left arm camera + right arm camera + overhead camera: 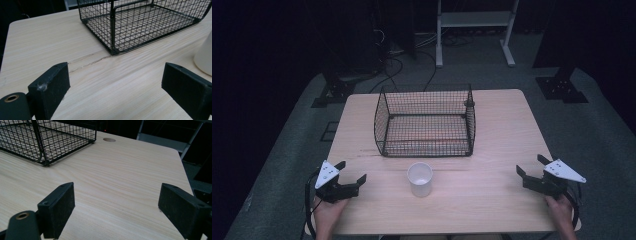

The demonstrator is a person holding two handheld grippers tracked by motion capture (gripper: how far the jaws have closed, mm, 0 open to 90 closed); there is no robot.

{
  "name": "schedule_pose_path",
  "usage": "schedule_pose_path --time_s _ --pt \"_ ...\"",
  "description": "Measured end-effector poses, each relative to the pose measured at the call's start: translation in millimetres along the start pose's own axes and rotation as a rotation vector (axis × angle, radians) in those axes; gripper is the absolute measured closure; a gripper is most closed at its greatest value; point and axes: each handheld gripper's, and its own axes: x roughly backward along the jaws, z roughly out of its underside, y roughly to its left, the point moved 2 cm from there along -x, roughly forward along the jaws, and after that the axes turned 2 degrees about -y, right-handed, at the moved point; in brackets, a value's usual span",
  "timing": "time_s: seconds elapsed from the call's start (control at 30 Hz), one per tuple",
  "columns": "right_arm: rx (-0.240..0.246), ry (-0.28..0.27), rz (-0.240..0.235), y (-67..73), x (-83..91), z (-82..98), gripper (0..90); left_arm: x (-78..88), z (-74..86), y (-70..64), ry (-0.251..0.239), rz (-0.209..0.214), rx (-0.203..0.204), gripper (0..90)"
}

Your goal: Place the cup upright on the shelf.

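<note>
At lower left of the high view, left hand-held gripper [354,171], black with a grey three-cornered plate, jaws spread wide, nothing between them, low over the pale wooden table [492,150]. At lower right, right hand-held gripper [529,166], same build, jaws likewise apart and empty. Between the two, bottom centre and well apart from each, white round paper cup [419,179], upright, mouth up, resting on the table. Just beyond the cup, frame centre, black wire-mesh rectangular basket [425,121], open top, standing on the table. Farther back, top centre, white metal shelf frame [476,22] on the dark floor.

In the left gripper view, cup's white side [204,56] at right edge, beside one jaw.
</note>
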Motion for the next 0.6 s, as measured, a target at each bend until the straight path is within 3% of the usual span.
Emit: schedule_pose_path --time_s 0.27,0.6 --pt "0.004 0.002 0.002 0.1 -0.2 0.1 13.1 -3.8 -3.4 -6.4 -0.002 0.036 -0.008 7.2" --pt "0.008 0.004 0.005 0.1 -0.4 0.1 13.1 -11.1 -10.9 -19.3 0.009 0.079 -0.047 2.9"
